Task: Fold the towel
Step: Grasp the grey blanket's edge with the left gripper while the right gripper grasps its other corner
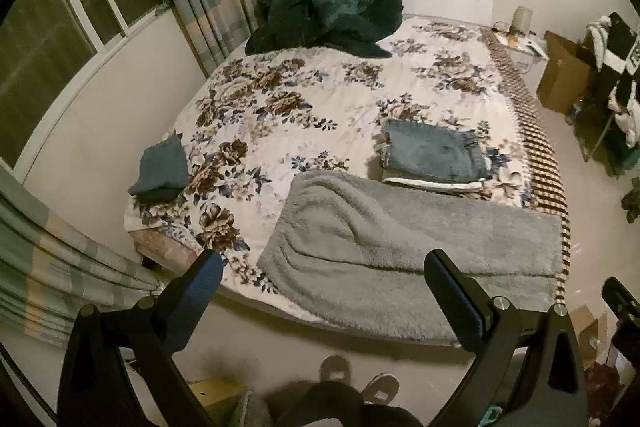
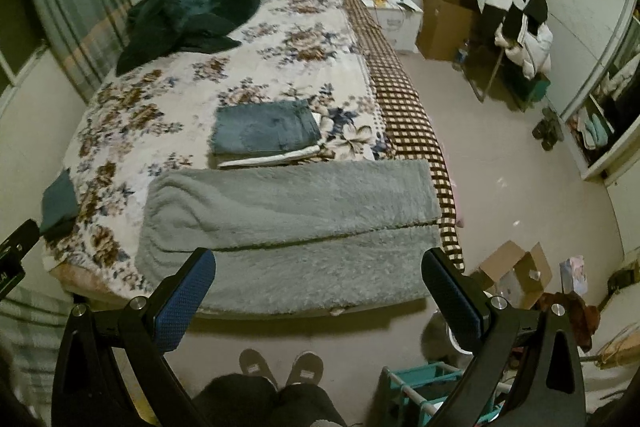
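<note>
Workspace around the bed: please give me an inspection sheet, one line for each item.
Surface: bed with floral cover, checked blanket along one side.
Job's things: grey towel at the near edge, folded once lengthwise, top layer slightly offset.
Clutter: folded jeans on a white garment; small teal cloth; dark green blanket heaped near the headboard.
Grippers: left gripper open, empty; right gripper open, empty; both hover above the near edge.
Cables: nothing seen clearly.
Surroundings: curtains, window, cardboard boxes, clothes-laden chair, the person's slippers on the floor.

Left tool (image 1: 324,291) agape, right tool (image 2: 318,289) agape
</note>
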A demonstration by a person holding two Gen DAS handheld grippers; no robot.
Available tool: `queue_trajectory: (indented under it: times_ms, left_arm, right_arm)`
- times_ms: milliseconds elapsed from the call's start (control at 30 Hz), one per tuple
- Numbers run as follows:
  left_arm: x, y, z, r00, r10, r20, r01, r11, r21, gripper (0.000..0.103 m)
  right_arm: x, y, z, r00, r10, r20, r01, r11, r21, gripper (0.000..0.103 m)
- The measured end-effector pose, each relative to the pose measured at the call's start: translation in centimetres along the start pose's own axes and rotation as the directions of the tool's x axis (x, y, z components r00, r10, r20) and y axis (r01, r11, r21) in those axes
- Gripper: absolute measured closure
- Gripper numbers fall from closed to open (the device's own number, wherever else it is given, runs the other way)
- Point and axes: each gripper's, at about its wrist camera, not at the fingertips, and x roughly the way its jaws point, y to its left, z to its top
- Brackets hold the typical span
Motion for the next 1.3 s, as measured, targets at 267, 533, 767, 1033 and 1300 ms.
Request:
queue_trajectory:
  times_ms: [267,533,767,1033,1300]
  left_arm:
    - [12.5,-1.7,4.6,0.985,0.013,-0.174,-0.017,1.000,-0.021,0.000]
    - [31.4,0.8,10.5,0.889,-0.091,-0.449,-0.040,0.961,-0.274,0.000]
    - [47.0,2.8,13.0,0.802,-0.139,-0.580,-0.171,0.878,-0.447,0.000]
    - [61.3,1.9,11.9,0.678,-0.223,-0.701,-0.271,0.810,-0.520,0.000]
    - [66.0,0.5,10.0,0.665,-0.164,-0.728,-0.309,0.828,-0.468,0.032]
  right_arm:
    - [13.8,-0.9,5.6,0.994,-0.036,-0.102,0.043,0.997,0.062,0.000]
    - [32.2,-3.7,11.7,0.960,-0.024,-0.280,0.108,0.951,0.289,0.000]
    - [48.3,-8.3,15.1,0.914,-0.031,-0.405,0.241,0.844,0.478,0.000]
    - [59.6,-13.2,14.9,0.852,-0.054,-0.521,0.382,0.743,0.550,0.000]
    - [67.5,-16.4,15.1,0.837,-0.006,-0.548,0.423,0.642,0.639,0.000]
